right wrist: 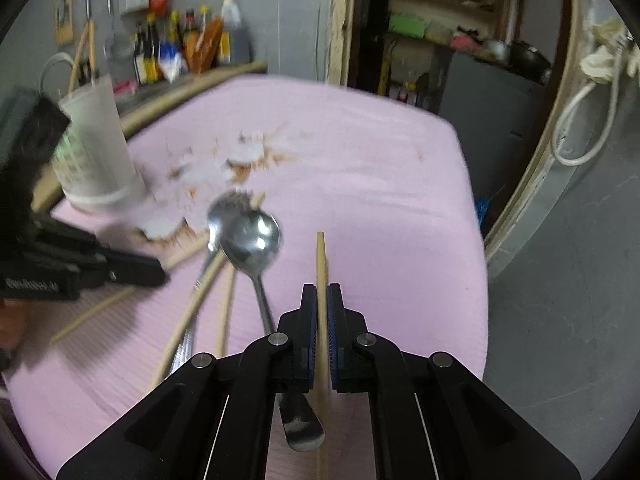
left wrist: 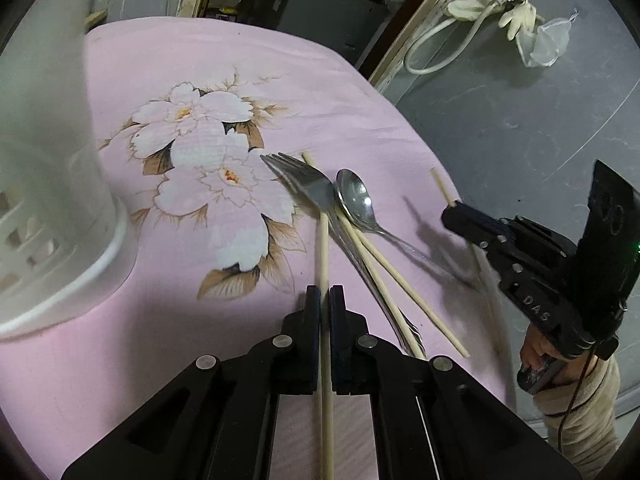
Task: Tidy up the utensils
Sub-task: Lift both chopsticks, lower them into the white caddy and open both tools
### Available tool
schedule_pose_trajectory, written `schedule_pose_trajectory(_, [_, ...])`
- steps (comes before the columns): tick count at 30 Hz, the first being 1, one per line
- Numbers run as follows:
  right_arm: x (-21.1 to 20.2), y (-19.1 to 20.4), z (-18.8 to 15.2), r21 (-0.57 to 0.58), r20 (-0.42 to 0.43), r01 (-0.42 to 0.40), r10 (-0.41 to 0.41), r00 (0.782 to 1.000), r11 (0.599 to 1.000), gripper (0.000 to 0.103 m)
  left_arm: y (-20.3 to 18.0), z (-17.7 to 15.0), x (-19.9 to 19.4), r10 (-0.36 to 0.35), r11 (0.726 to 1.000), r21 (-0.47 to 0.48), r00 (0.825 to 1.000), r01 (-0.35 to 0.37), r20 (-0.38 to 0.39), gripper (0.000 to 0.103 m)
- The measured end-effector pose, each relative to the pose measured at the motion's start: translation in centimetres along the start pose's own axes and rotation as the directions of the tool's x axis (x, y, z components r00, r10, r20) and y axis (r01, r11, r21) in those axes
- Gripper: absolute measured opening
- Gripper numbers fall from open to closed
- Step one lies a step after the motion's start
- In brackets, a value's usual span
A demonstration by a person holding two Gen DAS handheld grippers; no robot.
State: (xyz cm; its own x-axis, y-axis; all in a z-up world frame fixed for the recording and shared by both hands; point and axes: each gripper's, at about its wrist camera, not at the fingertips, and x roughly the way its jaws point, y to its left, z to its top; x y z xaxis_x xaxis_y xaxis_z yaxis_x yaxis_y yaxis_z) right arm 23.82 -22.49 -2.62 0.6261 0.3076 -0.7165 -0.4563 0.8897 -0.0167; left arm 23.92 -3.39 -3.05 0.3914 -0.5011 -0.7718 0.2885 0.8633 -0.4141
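My left gripper [left wrist: 325, 294] is shut on a wooden chopstick [left wrist: 323, 248] that runs forward toward the fork [left wrist: 308, 186]. My right gripper [right wrist: 321, 292] is shut on another chopstick [right wrist: 320, 260] and holds it above the pink cloth; it also shows in the left wrist view [left wrist: 454, 216]. A metal spoon [left wrist: 358, 200] and fork lie crossed with two more chopsticks [left wrist: 392, 276] on the cloth. The spoon [right wrist: 252, 244] lies just left of my right gripper. A white slotted utensil holder [left wrist: 44, 184] stands at the left, and it shows blurred in the right wrist view [right wrist: 96, 148].
The table is covered by a pink floral cloth [left wrist: 200, 80]; its right edge drops to a grey floor [left wrist: 520, 120]. Bottles [right wrist: 180, 48] stand on a shelf behind the table. A dark cabinet [left wrist: 320, 8] stands beyond the far edge.
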Motion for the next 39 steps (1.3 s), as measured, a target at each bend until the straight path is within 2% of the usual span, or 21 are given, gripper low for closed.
schedule_pose_trajectory(5, [-3.2, 1.2, 0.1, 0.000, 0.144, 0.007, -0.007, 0.990, 1.000, 0.003, 0.1, -1.6, -1.9, -0.034, 0.999, -0.012, 0.998, 0.034, 0.043, 0.002])
schedule_pose_trajectory(7, [-4.2, 1.6, 0.4, 0.002, 0.187, 0.004, -0.004, 0.982, 1.000, 0.003, 0.0, -2.1, -2.9, -0.041, 0.999, -0.005, 0.996, 0.041, 0.080, 0.002])
schedule_pose_trajectory(10, [-5.3, 2.3, 0.8, 0.000, 0.258, 0.006, -0.006, 0.966, 1.000, 0.003, -0.5, -2.9, -5.1, -0.035, 0.999, 0.020, 0.984, 0.032, 0.177, 0.002])
schedule_pose_trajectory(14, [-6.7, 3.3, 1.1, 0.001, 0.370, 0.004, -0.004, 0.929, 1.000, 0.003, -1.4, -3.6, -8.3, 0.000, 0.998, 0.054, 0.935, -0.020, 0.354, 0.002])
schedule_pose_trajectory(18, [-8.5, 4.9, 1.8, -0.008, 0.487, 0.000, 0.004, 0.873, 1.000, 0.003, -2.2, -3.7, -11.0, 0.032, 0.995, 0.062, 0.861, -0.074, 0.507, 0.002])
schedule_pose_trajectory(19, [-8.8, 5.3, 2.1, -0.009, 0.514, -0.006, 0.010, 0.858, 1.000, 0.003, -2.5, -3.6, -11.8, 0.043, 0.993, 0.068, 0.833, -0.096, 0.552, 0.002])
schedule_pose_trajectory(21, [-9.7, 6.0, 2.7, -0.012, 0.567, -0.027, 0.029, 0.823, 1.000, 0.003, -2.9, -3.6, -13.1, 0.067, 0.987, 0.076, 0.791, -0.142, 0.609, 0.002])
schedule_pose_trajectory(23, [-10.4, 6.9, 3.5, -0.020, 0.620, -0.042, 0.045, 0.783, 0.999, 0.003, -3.3, -3.3, -14.4, 0.081, 0.979, 0.083, 0.732, -0.184, 0.676, 0.002])
schedule_pose_trajectory(25, [-10.8, 7.6, 4.3, -0.029, 0.661, -0.064, 0.067, 0.748, 0.998, 0.003, -3.1, -3.2, -15.4, 0.082, 0.976, 0.082, 0.691, -0.200, 0.718, 0.002])
schedule_pose_trajectory(26, [-11.0, 8.0, 4.7, -0.034, 0.675, -0.073, 0.076, 0.734, 0.997, 0.003, -3.0, -3.1, -16.1, 0.083, 0.974, 0.079, 0.663, -0.211, 0.744, 0.002])
schedule_pose_trajectory(28, [-11.2, 8.9, 5.7, -0.047, 0.705, -0.099, 0.103, 0.701, 0.994, 0.003, -2.7, -2.9, -17.0, 0.092, 0.971, 0.067, 0.618, -0.230, 0.781, 0.002])
schedule_pose_trajectory(30, [-11.3, 9.5, 6.7, -0.058, 0.728, -0.128, 0.130, 0.673, 0.990, 0.003, -1.9, -2.7, -18.0, 0.093, 0.972, 0.050, 0.575, -0.228, 0.813, 0.002])
schedule_pose_trajectory(31, [-11.4, 9.8, 7.1, -0.064, 0.740, -0.147, 0.146, 0.656, 0.987, 0.003, -1.3, -2.6, -18.4, 0.094, 0.974, 0.041, 0.559, -0.223, 0.824, 0.002])
schedule_pose_trajectory(32, [-11.4, 10.3, 7.8, -0.070, 0.755, -0.166, 0.161, 0.635, 0.984, 0.003, -0.6, -2.4, -18.9, 0.094, 0.977, 0.026, 0.532, -0.213, 0.841, 0.002])
schedule_pose_trajectory(36, [-11.2, 11.5, 9.9, -0.082, 0.799, -0.239, 0.207, 0.564, 0.967, 0.003, 2.7, -1.7, -21.0, 0.123, 0.981, -0.037, 0.456, -0.192, 0.882, 0.002])
schedule_pose_trajectory(37, [-11.0, 11.8, 10.4, -0.083, 0.805, -0.255, 0.215, 0.553, 0.963, 0.003, 3.6, -1.7, -22.1, 0.130, 0.981, -0.051, 0.443, -0.186, 0.887, 0.002])
schedule_pose_trajectory(38, [-10.7, 12.2, 11.2, -0.085, 0.817, -0.276, 0.225, 0.530, 0.957, 0.003, 4.6, -1.5, -22.5, 0.145, 0.982, -0.077, 0.422, -0.174, 0.895, 0.002])
schedule_pose_trajectory(39, [-10.6, 12.5, 11.4, -0.088, 0.826, -0.284, 0.229, 0.516, 0.955, 0.003, 5.6, -1.4, -22.9, 0.151, 0.983, -0.093, 0.411, -0.158, 0.899, 0.002])
